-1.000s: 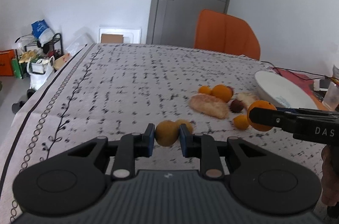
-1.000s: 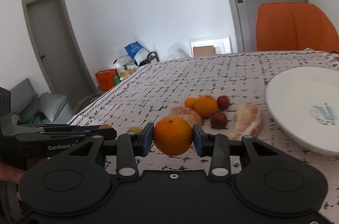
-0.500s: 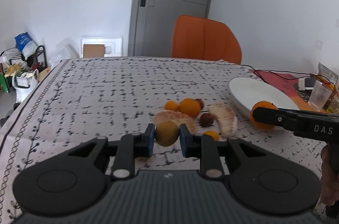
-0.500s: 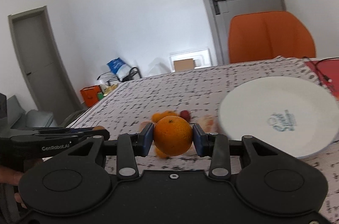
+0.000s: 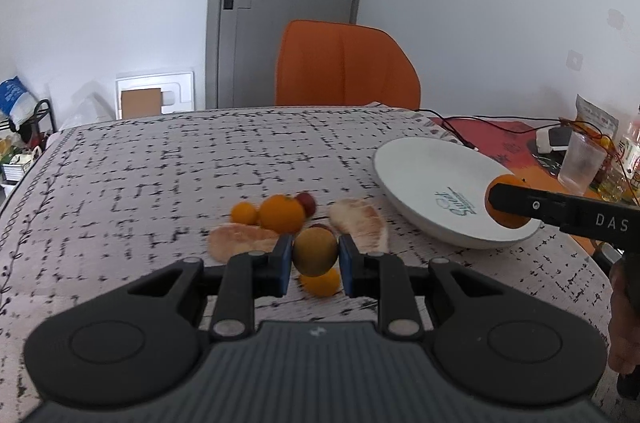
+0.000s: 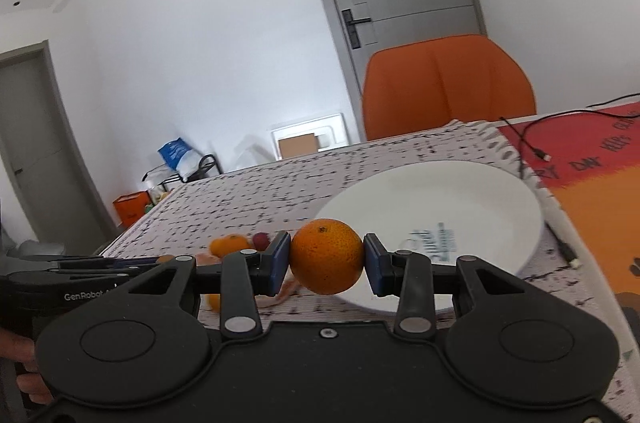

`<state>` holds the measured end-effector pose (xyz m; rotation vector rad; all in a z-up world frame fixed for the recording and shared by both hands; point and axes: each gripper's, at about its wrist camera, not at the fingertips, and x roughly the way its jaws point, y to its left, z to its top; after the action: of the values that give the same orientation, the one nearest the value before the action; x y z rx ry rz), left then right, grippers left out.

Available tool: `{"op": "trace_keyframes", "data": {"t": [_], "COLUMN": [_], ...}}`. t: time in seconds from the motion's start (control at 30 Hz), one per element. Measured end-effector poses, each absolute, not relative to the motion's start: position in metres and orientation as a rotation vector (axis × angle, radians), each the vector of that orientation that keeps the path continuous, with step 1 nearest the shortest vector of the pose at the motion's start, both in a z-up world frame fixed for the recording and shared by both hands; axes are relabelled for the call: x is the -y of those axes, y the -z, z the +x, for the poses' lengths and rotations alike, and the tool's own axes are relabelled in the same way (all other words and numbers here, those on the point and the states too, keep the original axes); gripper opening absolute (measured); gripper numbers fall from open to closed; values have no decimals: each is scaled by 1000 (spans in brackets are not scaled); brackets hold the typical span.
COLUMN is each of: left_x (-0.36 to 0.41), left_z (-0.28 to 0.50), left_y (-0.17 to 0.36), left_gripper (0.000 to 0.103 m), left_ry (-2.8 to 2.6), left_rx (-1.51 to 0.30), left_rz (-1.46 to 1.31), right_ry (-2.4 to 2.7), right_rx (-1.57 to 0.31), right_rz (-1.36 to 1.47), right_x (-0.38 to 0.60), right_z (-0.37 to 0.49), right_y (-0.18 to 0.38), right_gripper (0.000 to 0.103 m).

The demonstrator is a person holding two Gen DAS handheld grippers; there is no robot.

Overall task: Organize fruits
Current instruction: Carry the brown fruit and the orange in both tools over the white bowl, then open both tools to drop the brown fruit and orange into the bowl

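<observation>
My left gripper (image 5: 314,258) is shut on a small yellow-brown fruit (image 5: 315,252), held above the fruit pile on the patterned tablecloth. My right gripper (image 6: 326,258) is shut on an orange (image 6: 326,256) and holds it over the near edge of the white plate (image 6: 480,199). In the left wrist view the plate (image 5: 420,175) lies at the right, with the right gripper and its orange (image 5: 506,207) over it. The pile holds an orange (image 5: 281,213), a small tangerine (image 5: 245,213), red fruits (image 5: 306,200), two peeled pomelo segments (image 5: 360,223) and a small orange fruit (image 5: 320,283).
An orange chair (image 5: 346,63) stands behind the table's far edge. A plastic cup (image 5: 580,163), a bottle and cables lie on an orange-red mat (image 6: 592,175) to the right of the plate. Clutter sits on the floor at the far left.
Both grippers have swung to the right with their fruits. The right gripper's orange now hangs over the plate; the left gripper's fruit is now over the fruit pile.
</observation>
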<state>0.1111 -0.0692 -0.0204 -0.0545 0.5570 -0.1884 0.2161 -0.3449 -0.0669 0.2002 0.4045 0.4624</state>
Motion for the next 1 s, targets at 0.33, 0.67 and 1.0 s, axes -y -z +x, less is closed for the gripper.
{"op": "trace_keyframes", "data": {"t": [0.33,0.67,1.0], "left_x": [104,132,161], "left_z": [126,145,168], "left_y": [16,19,21], "left_gripper": [23,23,23], "left_ry": [196,209,249], "left_rx": [-561,-578,-585], "left_rz": [3,46,54], "right_ry": [-459,-433,-409], "right_rx": [-396,-408,-407], "right_rz": [210,222,245], "right_x": [370,384,397], "right_z": [224,232,238], "right_y": [77,82,85], "right_gripper": [37,38,42]}}
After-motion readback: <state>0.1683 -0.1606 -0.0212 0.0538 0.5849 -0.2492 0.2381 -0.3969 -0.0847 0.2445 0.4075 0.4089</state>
